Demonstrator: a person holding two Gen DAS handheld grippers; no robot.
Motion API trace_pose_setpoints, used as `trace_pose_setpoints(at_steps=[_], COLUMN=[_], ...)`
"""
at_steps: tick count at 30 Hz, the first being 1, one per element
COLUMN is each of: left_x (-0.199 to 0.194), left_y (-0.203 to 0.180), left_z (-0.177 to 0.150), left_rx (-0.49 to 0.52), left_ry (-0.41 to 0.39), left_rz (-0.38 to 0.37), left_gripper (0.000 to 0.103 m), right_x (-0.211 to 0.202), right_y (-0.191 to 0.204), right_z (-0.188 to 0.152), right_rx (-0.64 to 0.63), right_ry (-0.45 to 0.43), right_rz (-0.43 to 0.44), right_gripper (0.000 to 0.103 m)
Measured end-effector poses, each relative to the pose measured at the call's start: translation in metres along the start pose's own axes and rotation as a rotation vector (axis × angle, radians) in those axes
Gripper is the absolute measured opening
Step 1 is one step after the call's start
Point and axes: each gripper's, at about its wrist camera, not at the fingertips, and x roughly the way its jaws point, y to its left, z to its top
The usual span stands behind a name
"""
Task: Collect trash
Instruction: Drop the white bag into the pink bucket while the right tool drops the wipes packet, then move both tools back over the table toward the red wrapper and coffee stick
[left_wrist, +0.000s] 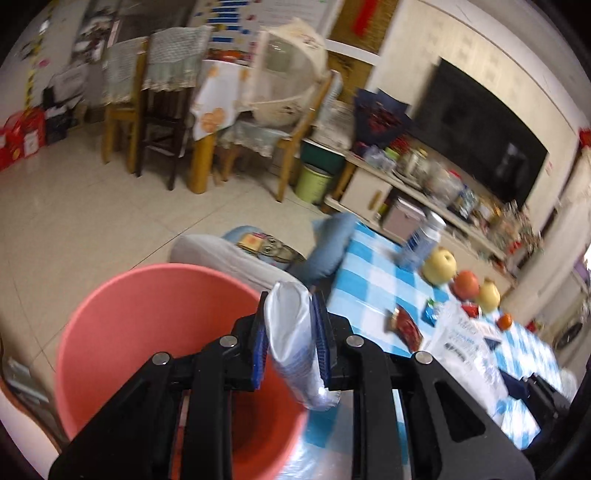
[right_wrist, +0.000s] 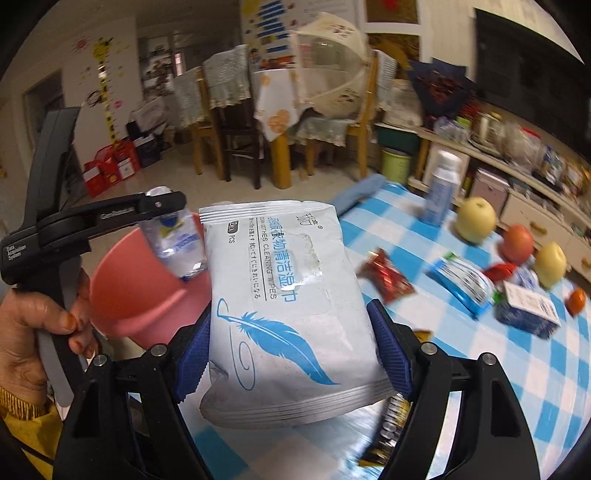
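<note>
Two pieces are in hand, none visibly binned: in the left wrist view the left hand-held gripper (left_wrist: 291, 334) clamps a crushed bottle (left_wrist: 293, 339) over the pink bin (left_wrist: 155, 332) at the table (left_wrist: 373, 266) edge. In the right wrist view the right hand-held gripper (right_wrist: 293, 354) clamps a wipes pack (right_wrist: 284, 306); a red wrapper (right_wrist: 386, 275) and blue packet (right_wrist: 463, 282) lie on the table, still to collect.

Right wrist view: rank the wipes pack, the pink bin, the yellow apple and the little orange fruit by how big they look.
1. wipes pack, though nearness to the camera inflates it
2. pink bin, partly hidden
3. yellow apple
4. orange fruit
</note>
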Motion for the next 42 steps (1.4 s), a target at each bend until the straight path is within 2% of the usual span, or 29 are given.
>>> trace_pose_setpoints(at_steps=[9,16,18,19,21,22,23,26,29,33,42], left_x=[-0.005,-0.012,-0.013,-0.014,-0.014,-0.015,-0.015,-0.014,-0.012,-0.008,0.007], left_y=[0.054,0.071,0.072,0.072,0.074,0.075,0.076,0.074,0.072,0.061,0.023], left_z=[0.008,0.012,0.013,0.013,0.013,0.013,0.014,0.015,0.015,0.014,0.005], left_rx=[-0.116,-0.156,-0.151,-0.149,-0.151,-0.155,-0.161,-0.168,-0.178,-0.156,-0.05], left_ry=[-0.016,-0.052,-0.058,-0.062,-0.067,-0.069,-0.069,-0.061,-0.049,-0.033,0.003], left_rz=[0.056,0.1,0.117,0.131,0.154,0.168,0.186,0.214,0.22,0.21,0.175], left_gripper=[0.024,0.024,0.028,0.034,0.049,0.062,0.074,0.087,0.092,0.093,0.094], right_x=[0.05,0.077,0.086,0.089,0.089,0.088,0.084,0.073,0.061,0.047,0.018], right_y=[0.084,0.115,0.121,0.123,0.12,0.118,0.113,0.099,0.084,0.068,0.047], right_z=[0.025,0.031,0.03,0.029,0.025,0.022,0.019,0.012,0.007,0.001,-0.018], right_rx=[-0.13,-0.191,-0.207,-0.211,-0.214,-0.212,-0.206,-0.172,-0.137,-0.104,-0.078], right_ry=[0.031,0.045,0.052,0.057,0.055,0.044,0.031,0.002,-0.016,-0.026,-0.03], right_rz=[0.061,0.092,0.098,0.095,0.089,0.079,0.075,0.058,0.027,-0.022,-0.047], right_gripper=[0.079,0.079,0.08,0.081,0.084,0.089,0.089,0.089,0.089,0.089,0.09])
